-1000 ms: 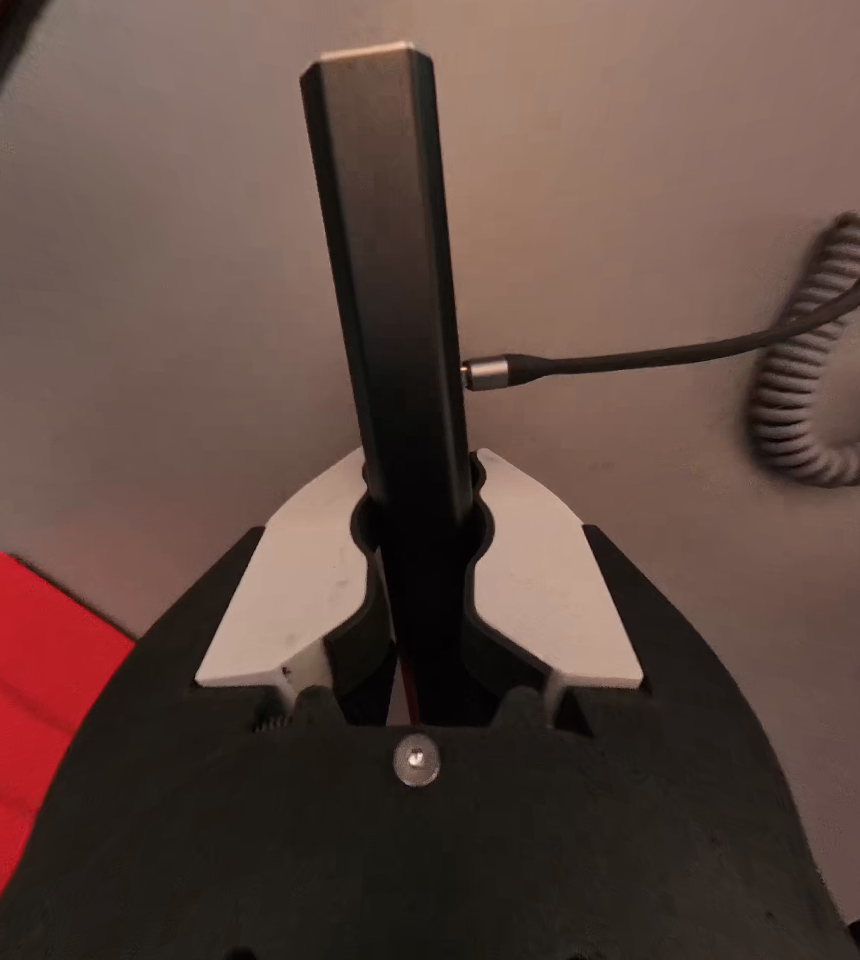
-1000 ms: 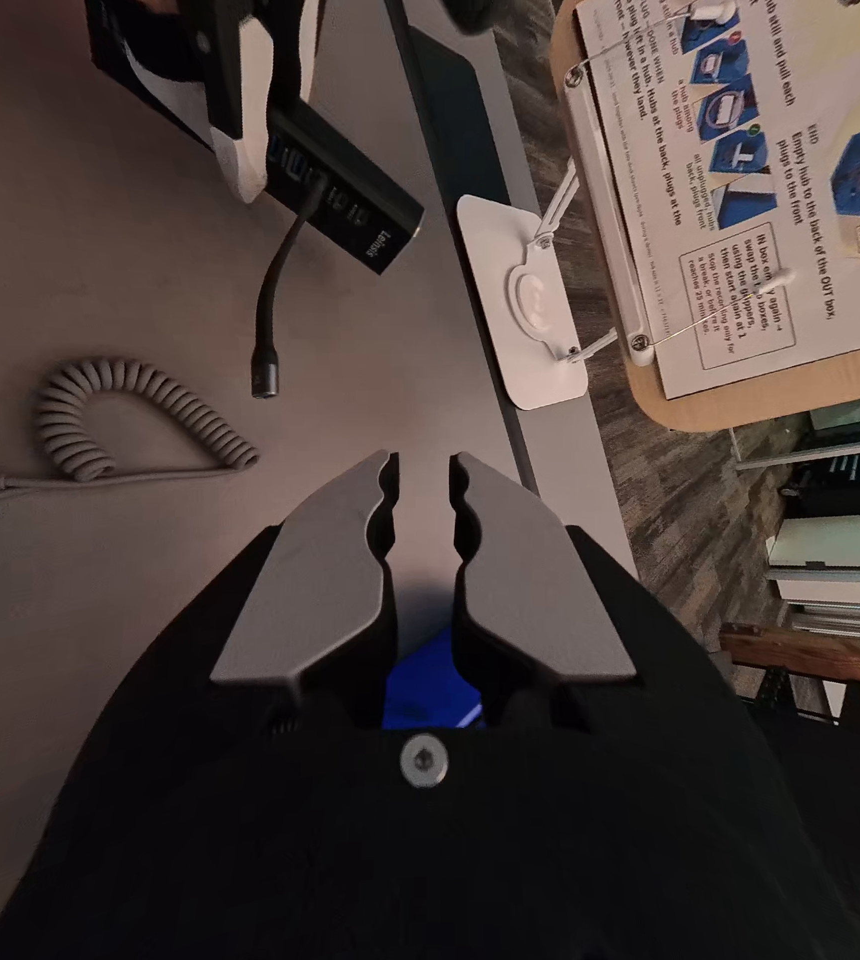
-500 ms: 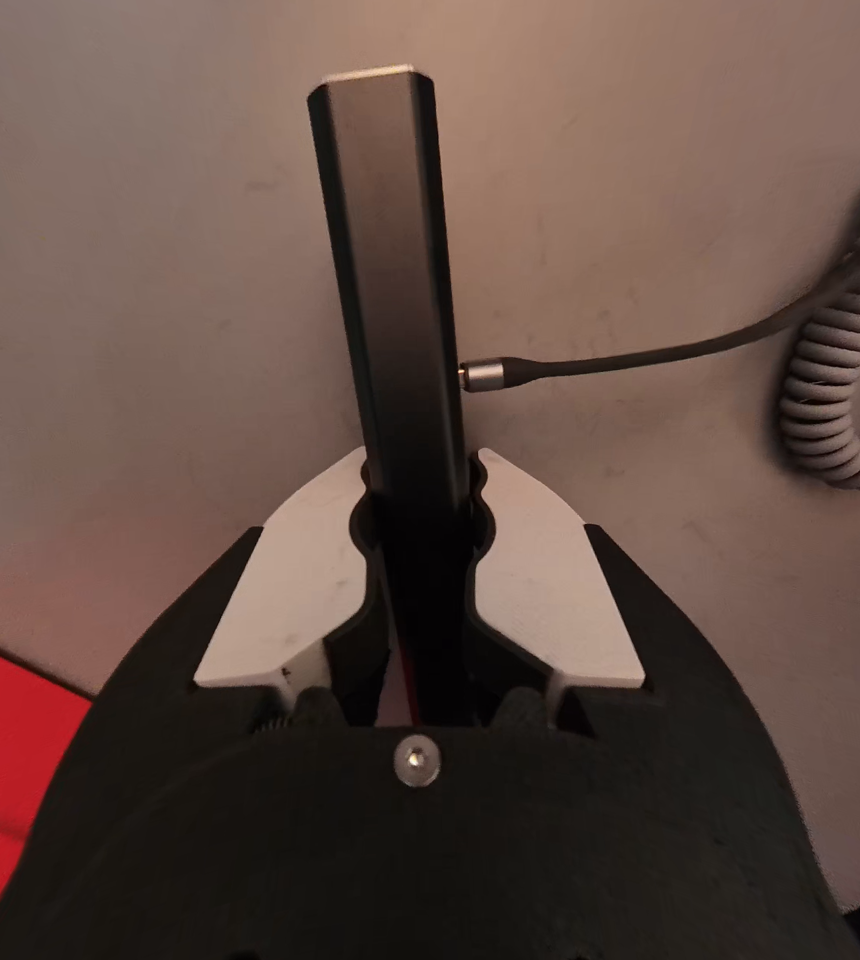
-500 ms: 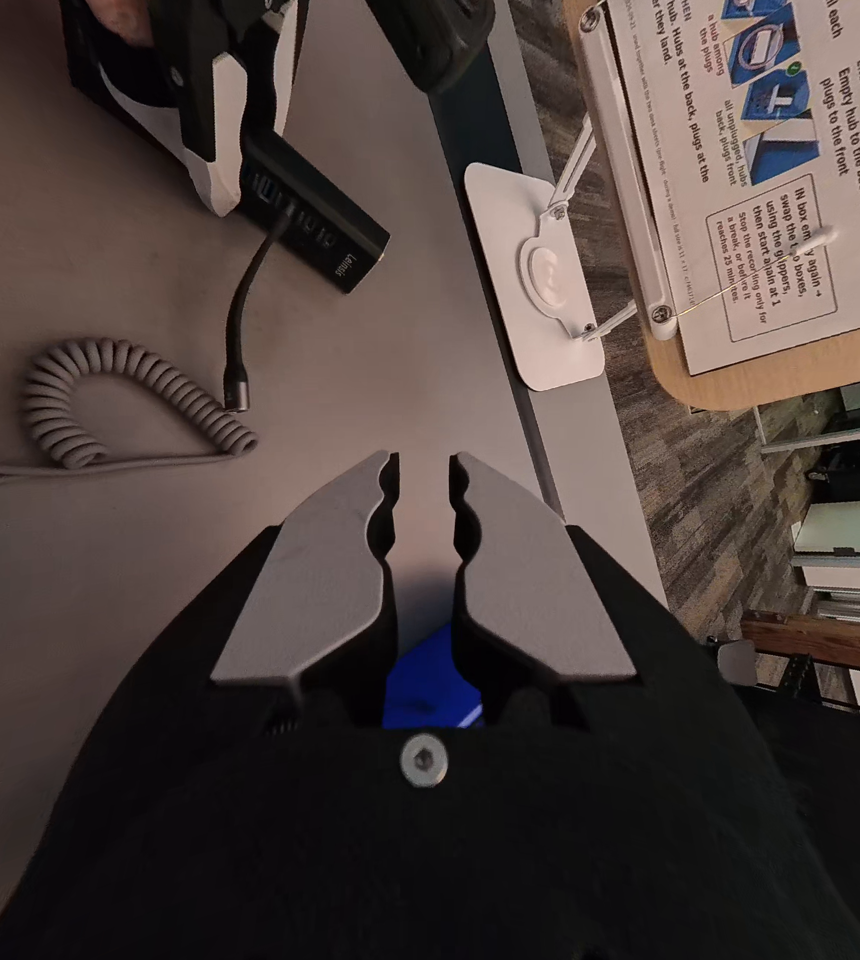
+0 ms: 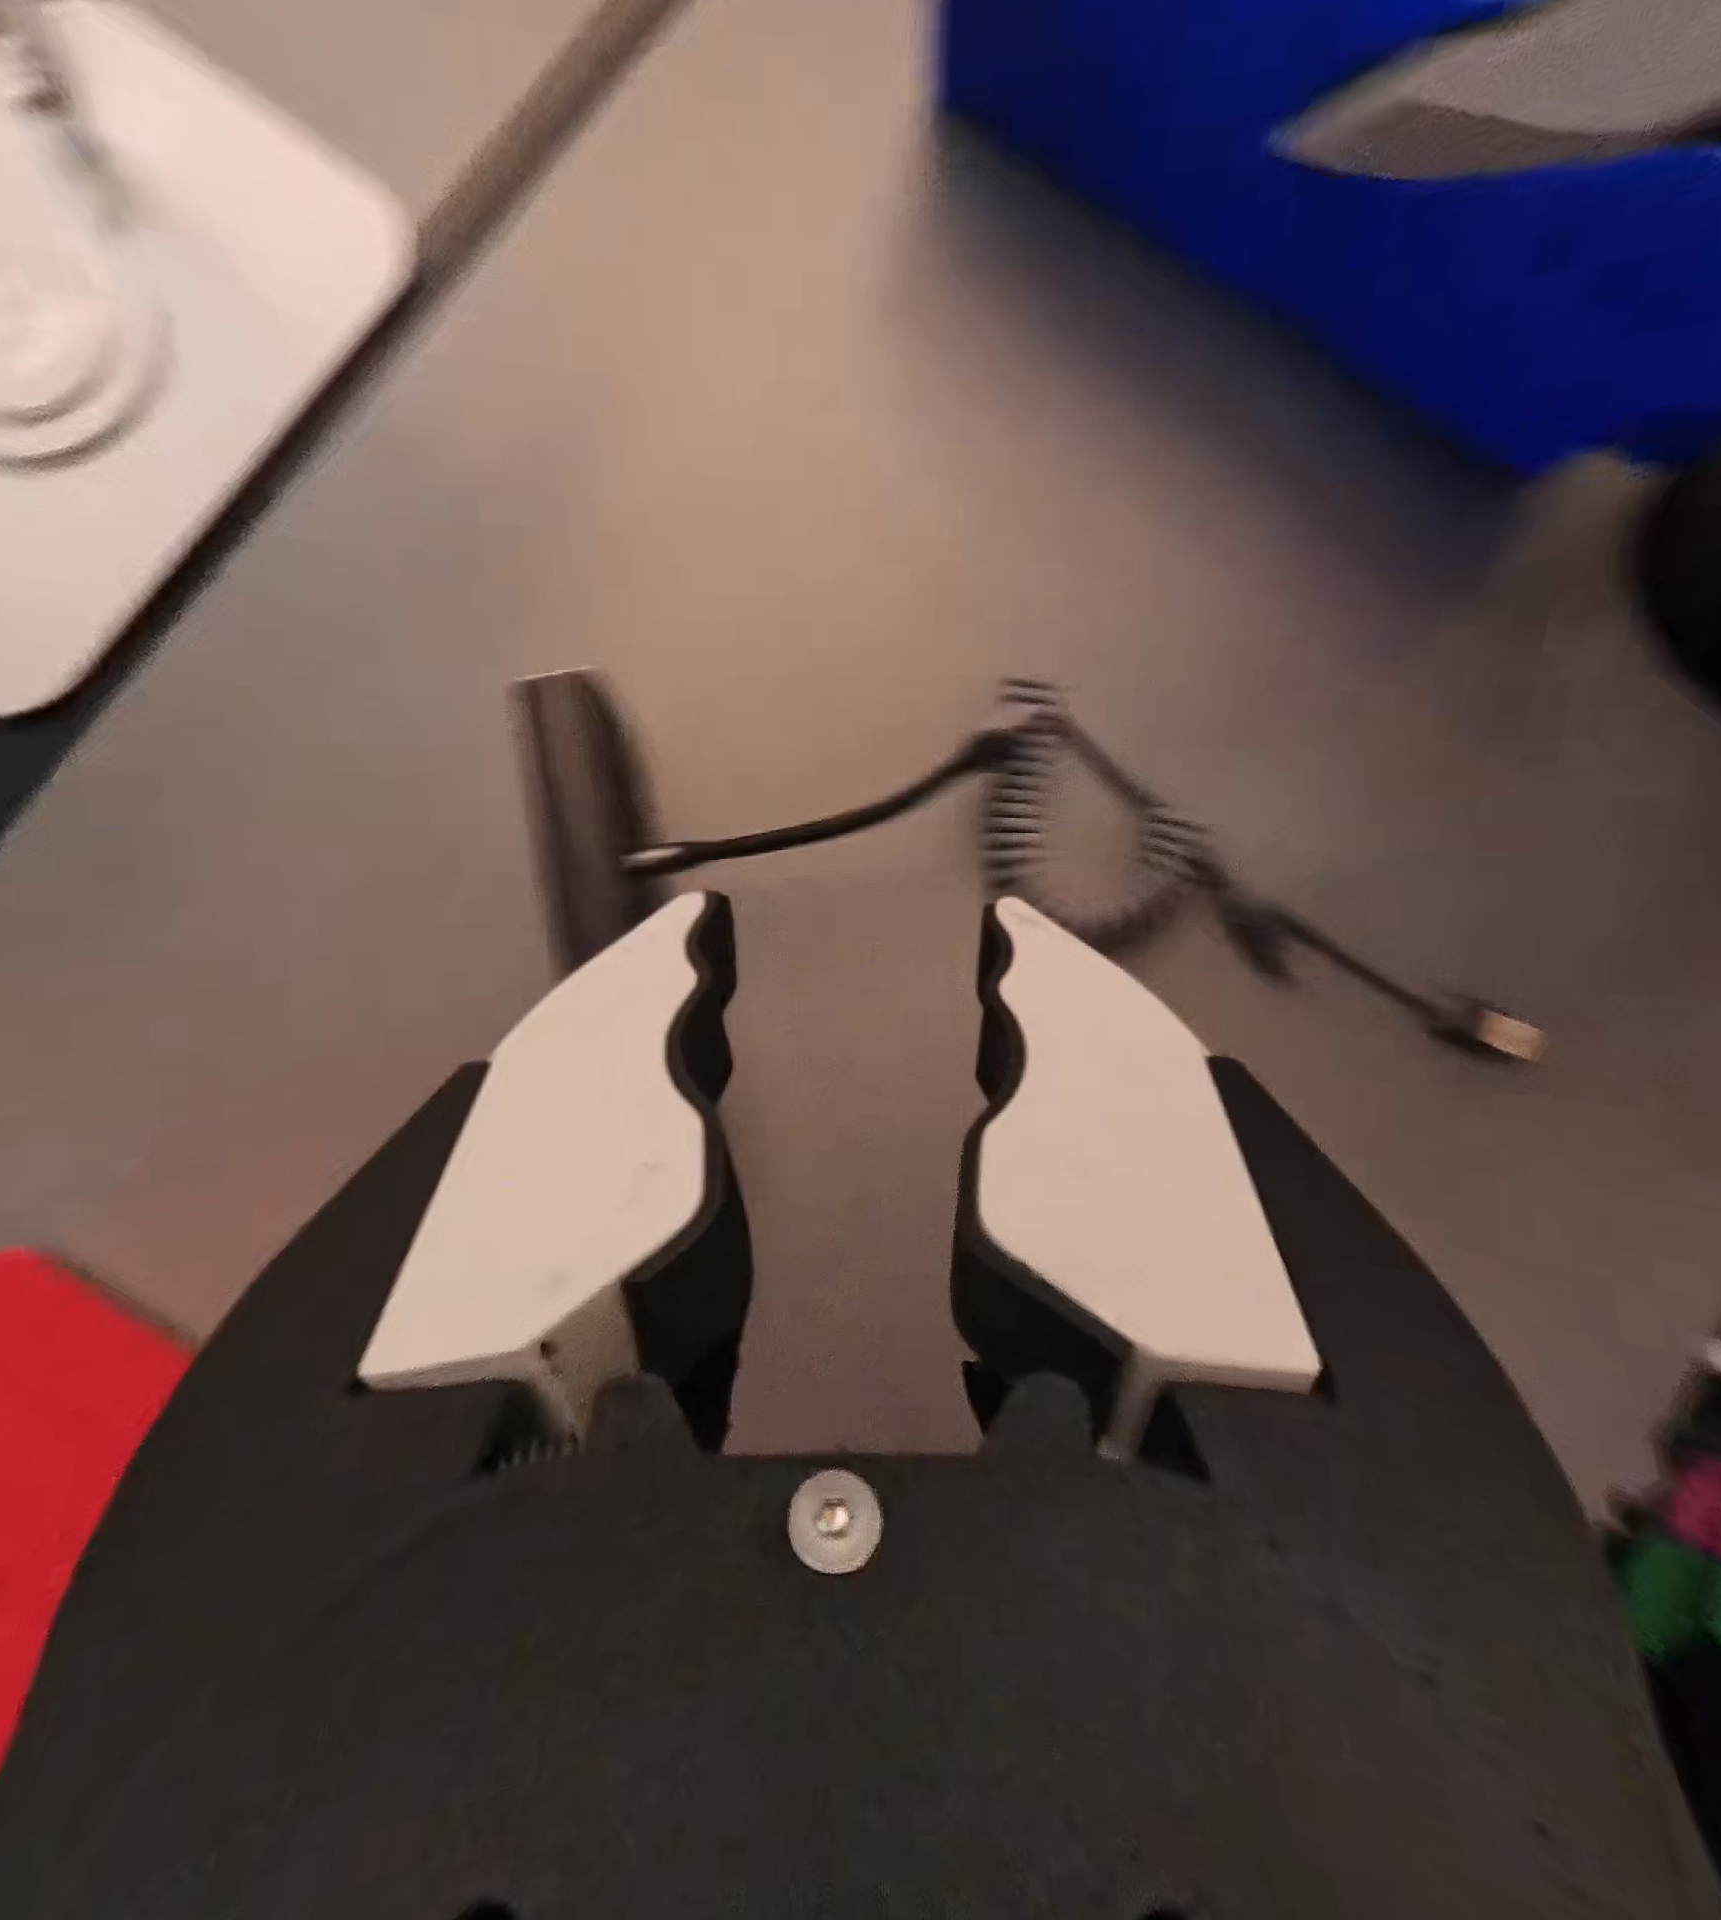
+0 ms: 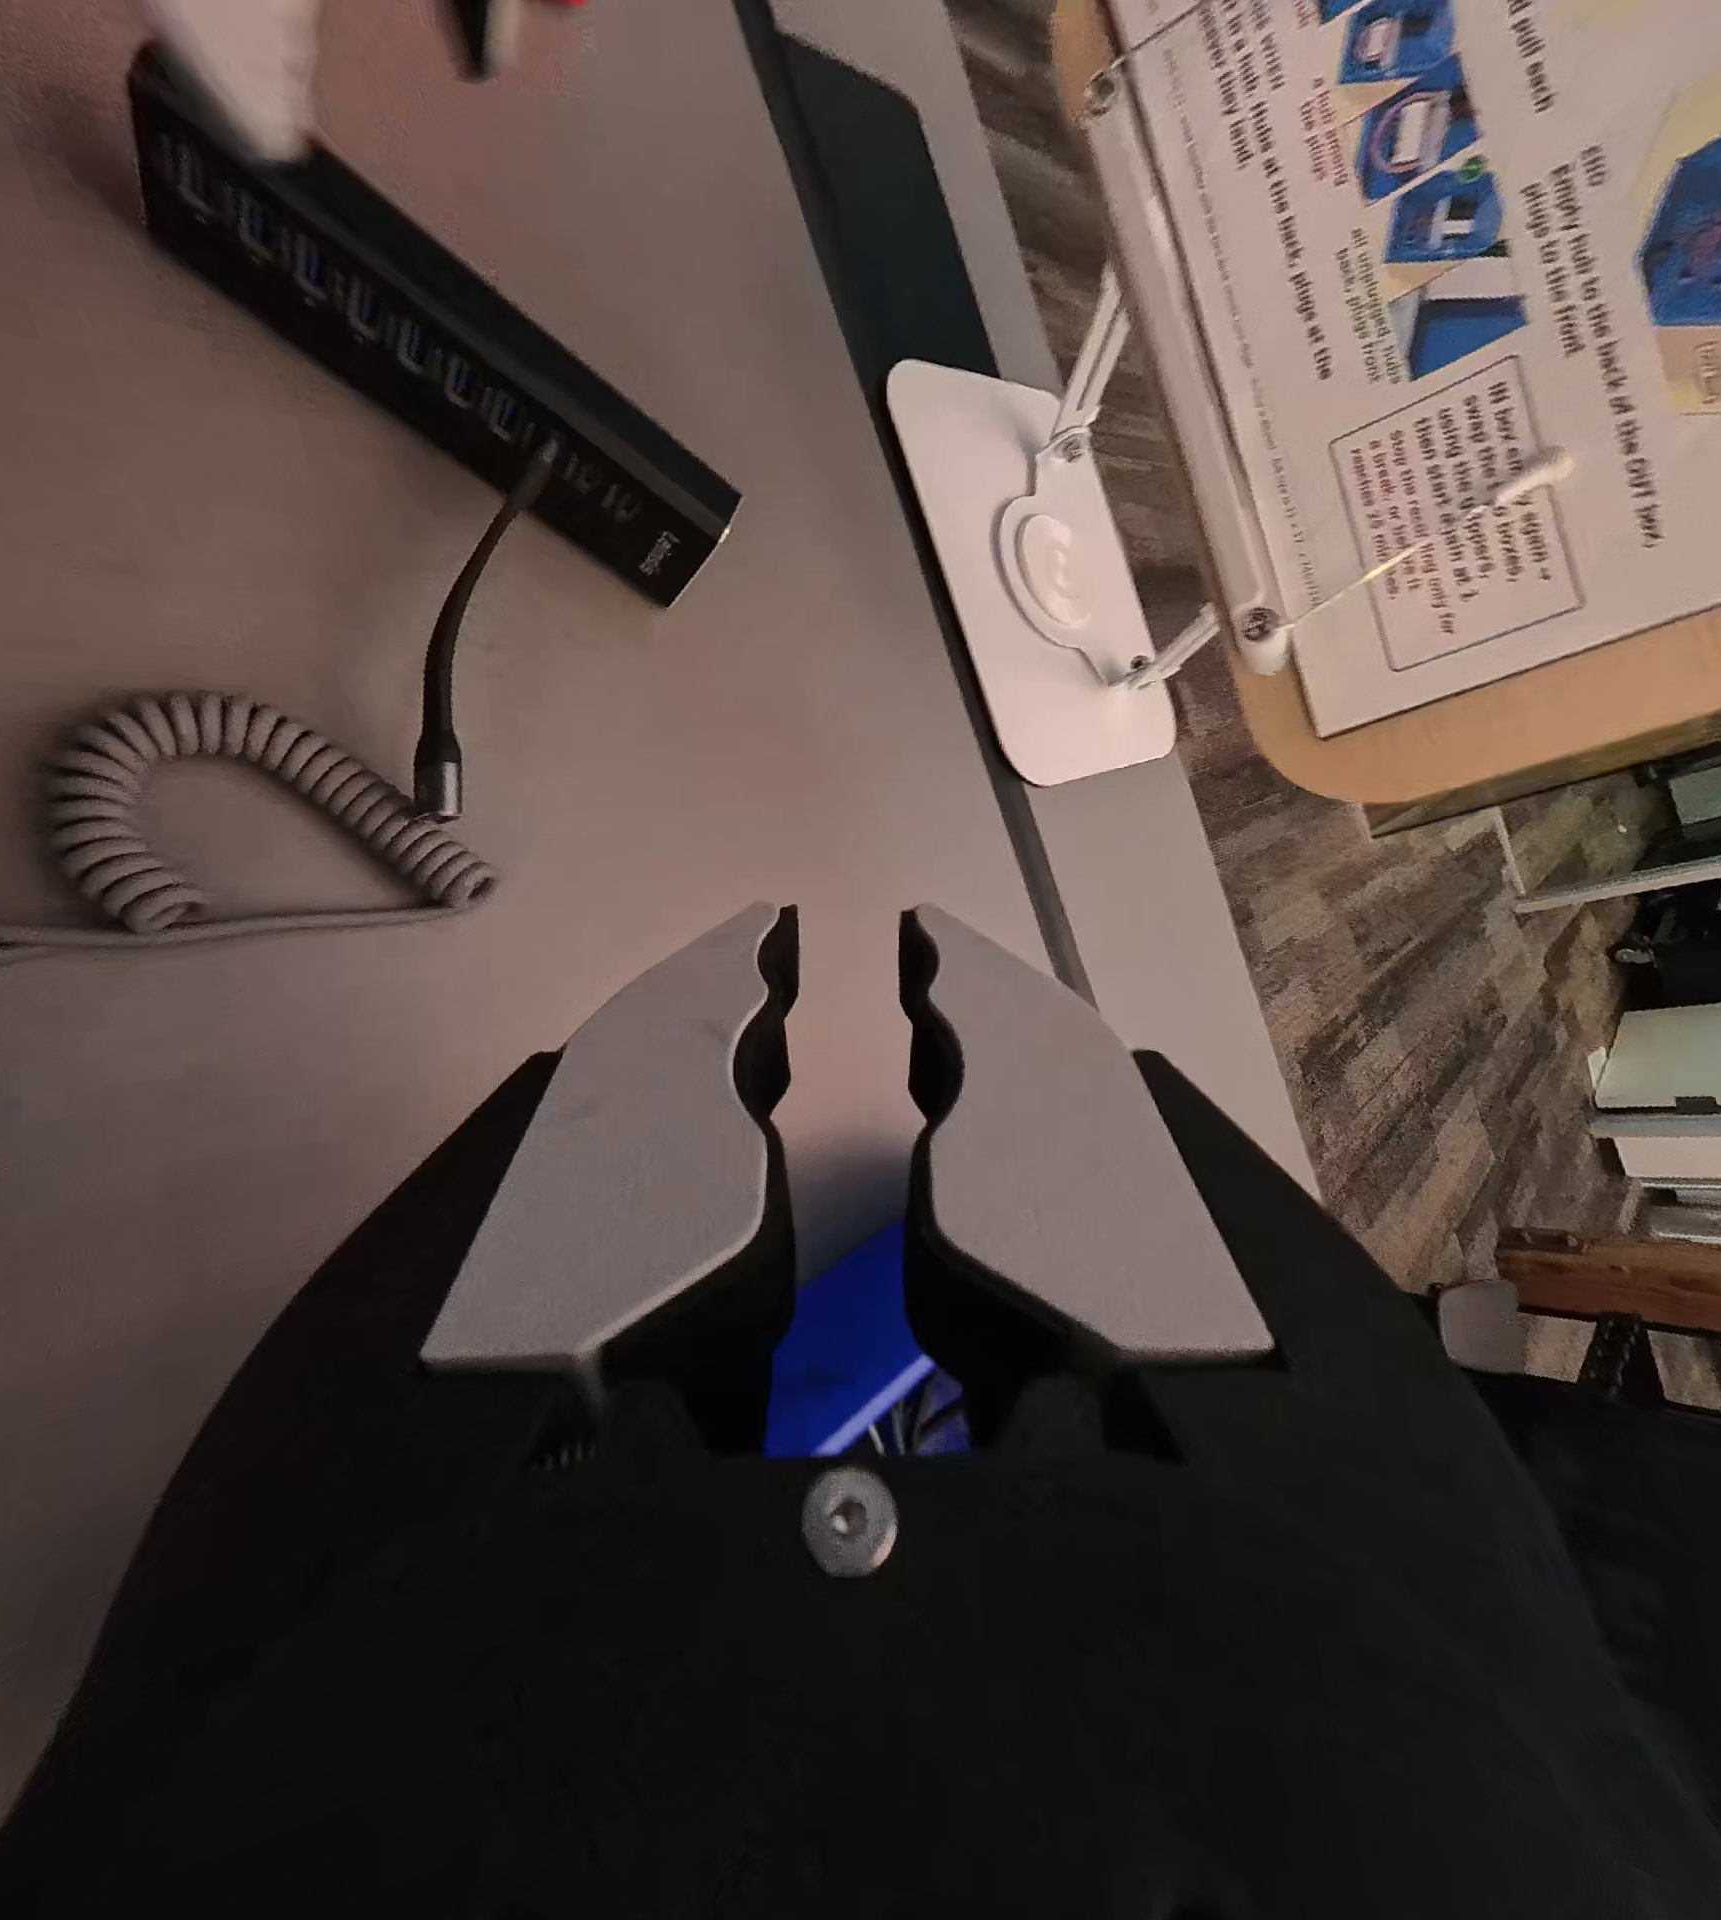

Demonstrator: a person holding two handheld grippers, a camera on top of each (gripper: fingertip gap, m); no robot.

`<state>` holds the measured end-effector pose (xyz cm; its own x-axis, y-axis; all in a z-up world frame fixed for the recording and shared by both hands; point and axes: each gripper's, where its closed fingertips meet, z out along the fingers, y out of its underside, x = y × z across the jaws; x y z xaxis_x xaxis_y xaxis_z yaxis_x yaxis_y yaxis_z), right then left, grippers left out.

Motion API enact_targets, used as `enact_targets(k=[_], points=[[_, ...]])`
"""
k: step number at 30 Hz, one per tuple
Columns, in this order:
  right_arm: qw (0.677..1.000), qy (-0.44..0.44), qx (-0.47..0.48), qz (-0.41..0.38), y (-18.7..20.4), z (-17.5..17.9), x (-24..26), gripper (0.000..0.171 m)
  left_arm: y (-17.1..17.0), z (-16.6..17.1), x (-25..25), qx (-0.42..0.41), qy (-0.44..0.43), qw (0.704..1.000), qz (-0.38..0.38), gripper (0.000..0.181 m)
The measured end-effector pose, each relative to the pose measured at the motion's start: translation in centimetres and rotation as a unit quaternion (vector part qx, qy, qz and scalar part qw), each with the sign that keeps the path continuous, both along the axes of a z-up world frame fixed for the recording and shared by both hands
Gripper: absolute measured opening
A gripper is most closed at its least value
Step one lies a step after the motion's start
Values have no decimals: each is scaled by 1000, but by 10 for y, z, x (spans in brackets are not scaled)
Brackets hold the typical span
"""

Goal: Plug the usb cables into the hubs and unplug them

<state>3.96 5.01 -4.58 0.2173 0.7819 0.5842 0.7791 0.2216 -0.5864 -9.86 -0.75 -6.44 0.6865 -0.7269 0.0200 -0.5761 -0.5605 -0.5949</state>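
lying flat on the grey table (image 6: pixel 212 1195): a long black usb hub (image 6: pixel 440 353), angled, port row facing up. sitting plugged into one of its ports near the labelled end: a short black cable (image 6: pixel 451 623) with a metal collar, running straight into a grey coiled cable (image 6: pixel 212 790) curled in an arch beside it. trailing off the left edge of the right wrist view: the coil's straight tail.

hovering above the table with nothing between its fingers: left gripper (image 5: pixel 854 914), jaws standing wide apart. showing just past its left fingertip in that blurry view: the hub (image 5: pixel 575 800), with the black cable (image 5: pixel 804 826) leading right to the coil (image 5: pixel 1074 821) and a loose plug (image 5: pixel 1500 1034) lying at the far end.

also gripping nothing: right gripper (image 6: pixel 848 920), jaws parted by a narrow gap, well short of the hub and coil. peeking between its fingers near the base: a blue bin (image 6: pixel 845 1340). same blue bin (image 5: pixel 1355 239) looming top right in the left view.

sitting at the table edge: a white stand base (image 6: pixel 1032 582) propping up a clipboard with an instruction sheet (image 6: pixel 1458 312). poking in at lower left of the left view: something red (image 5: pixel 14 1455), can't tell what.
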Motion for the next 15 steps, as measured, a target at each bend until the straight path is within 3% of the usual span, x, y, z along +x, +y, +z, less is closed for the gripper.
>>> enact_targets(k=[3,6,8,9,10,13,15], points=[[999,32,12,-3,-1,20,12,19,-63,-12,47,-47,-9,993,-110,37],[998,62,26,3,-4,38,25,19,-113,-47,87,-18,-4,972,-235,27],[996,86,30,4,-6,49,32,19,-132,-72,102,-16,-4,960,-281,34],[995,97,31,6,-8,53,34,19,-137,-81,107,-16,-2,953,-302,49],[994,105,31,9,-10,57,35,19,-141,-86,113,-10,-12,947,-321,54],[993,110,39,18,-15,62,35,19,-162,-95,135,-38,-51,922,-381,57],[993,109,40,25,-18,63,35,19,-167,-110,135,-44,-10,910,-412,59]])
